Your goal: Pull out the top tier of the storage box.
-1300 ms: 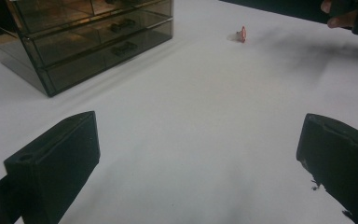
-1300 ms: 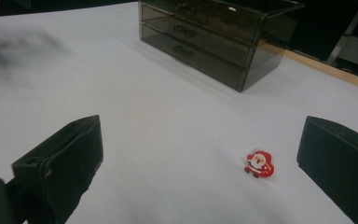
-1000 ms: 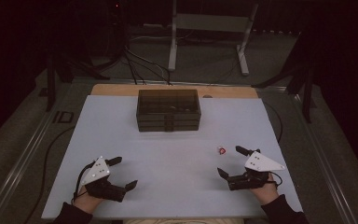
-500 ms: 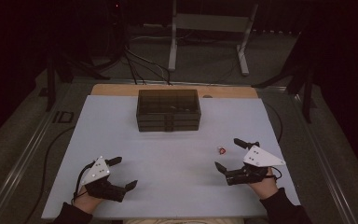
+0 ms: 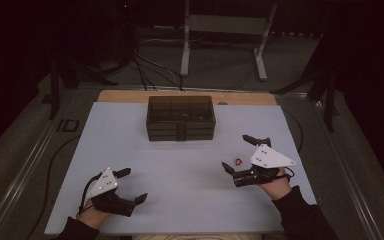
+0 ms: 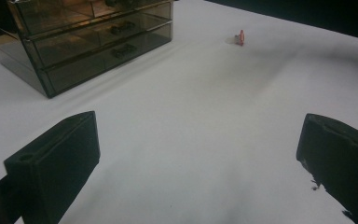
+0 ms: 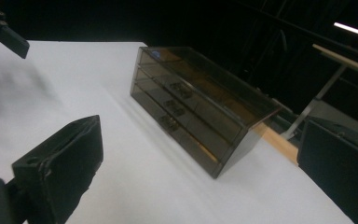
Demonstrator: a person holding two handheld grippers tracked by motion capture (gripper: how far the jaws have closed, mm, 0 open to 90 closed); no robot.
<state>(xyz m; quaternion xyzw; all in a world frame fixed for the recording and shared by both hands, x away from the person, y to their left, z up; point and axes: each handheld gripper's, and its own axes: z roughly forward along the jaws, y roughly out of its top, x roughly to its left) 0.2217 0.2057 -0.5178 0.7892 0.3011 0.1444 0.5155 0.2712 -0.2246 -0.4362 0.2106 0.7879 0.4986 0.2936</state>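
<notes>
We are in a lab-like recording space: a white table (image 5: 180, 170) stands on grey flooring, with black drapes at nine and three o'clock, cables (image 5: 150, 70) and a metal stand (image 5: 225, 30) at twelve o'clock.

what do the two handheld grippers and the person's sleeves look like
Both the left gripper and the right gripper are black, each with two blocky black jaws and a pale grey three-cornered plate on top. A thin black cable trails from each. The person wears dark long sleeves.
</notes>
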